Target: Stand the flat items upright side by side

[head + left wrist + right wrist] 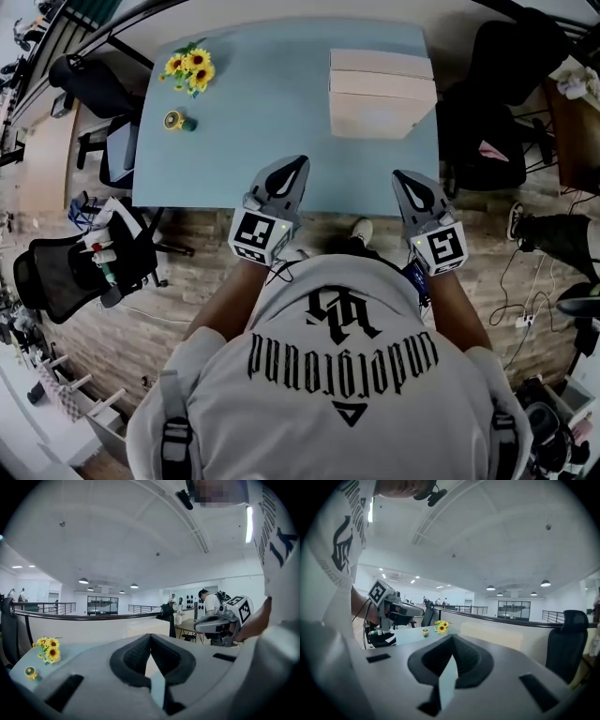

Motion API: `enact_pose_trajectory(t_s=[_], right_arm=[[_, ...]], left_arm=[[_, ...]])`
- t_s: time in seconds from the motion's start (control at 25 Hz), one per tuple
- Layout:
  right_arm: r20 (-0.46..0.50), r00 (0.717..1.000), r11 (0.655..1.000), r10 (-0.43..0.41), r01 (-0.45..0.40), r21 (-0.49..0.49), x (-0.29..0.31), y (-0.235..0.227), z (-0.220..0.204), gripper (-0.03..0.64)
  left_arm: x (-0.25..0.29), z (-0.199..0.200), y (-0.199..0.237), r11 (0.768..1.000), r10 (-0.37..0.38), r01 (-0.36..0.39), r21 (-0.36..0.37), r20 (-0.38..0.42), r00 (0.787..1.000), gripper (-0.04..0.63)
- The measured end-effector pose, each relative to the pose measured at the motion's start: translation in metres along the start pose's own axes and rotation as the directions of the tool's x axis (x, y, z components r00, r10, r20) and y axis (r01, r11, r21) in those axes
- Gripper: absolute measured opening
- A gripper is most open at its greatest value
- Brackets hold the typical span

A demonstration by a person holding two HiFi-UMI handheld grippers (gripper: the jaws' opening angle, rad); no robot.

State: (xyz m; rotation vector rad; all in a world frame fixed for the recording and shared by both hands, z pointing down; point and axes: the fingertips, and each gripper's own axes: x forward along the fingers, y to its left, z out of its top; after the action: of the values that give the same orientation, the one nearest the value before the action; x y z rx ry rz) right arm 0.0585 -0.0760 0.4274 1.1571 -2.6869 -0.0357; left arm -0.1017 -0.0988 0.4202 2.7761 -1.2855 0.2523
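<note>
Two tongs, left tongs (pixel 300 165), right tongs (pixel 401 178): closed tight, holding nothing, at counter (pixel 234 141) edge. Flat boxes (pixel 382 94) lie stacked; standing one likely needs wide-opened tongs, edge grip.

The only word that reads is on the person's white T-shirt (pixel 281 427): the lettering "underground" (pixel 343 357), in black gothic type, upside down in the head view. An angular black emblem (pixel 341 315) sits on one side of it and a small black triangle (pixel 350 413) on the other. The left marker cube (pixel 259 235) on the left gripper (pixel 298 165) and the right marker cube (pixel 442 249) on the right gripper (pixel 403 177) bear black-and-white square codes, no letters. In both gripper views the shirt print shows only as unreadable fragments.
</note>
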Motion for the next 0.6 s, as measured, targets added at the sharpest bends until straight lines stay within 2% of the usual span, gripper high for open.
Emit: enact_pose_trajectory(t_s=[0.4,0.6], right_arm=[[0.035,0.994,0.995,-0.100,0.100,0.012,-0.020,0.129,0.034,0.005],[0.063,0.988,0.990,-0.142,0.141,0.017,-0.029,0.189,0.045,0.005]], left_arm=[[-0.141,-0.012,0.016,0.997,-0.078,0.078,0.016,0.034,0.996,0.000],[-0.199,-0.005,0.027,0.996,-0.075,0.070,0.063,0.086,0.993,0.000]])
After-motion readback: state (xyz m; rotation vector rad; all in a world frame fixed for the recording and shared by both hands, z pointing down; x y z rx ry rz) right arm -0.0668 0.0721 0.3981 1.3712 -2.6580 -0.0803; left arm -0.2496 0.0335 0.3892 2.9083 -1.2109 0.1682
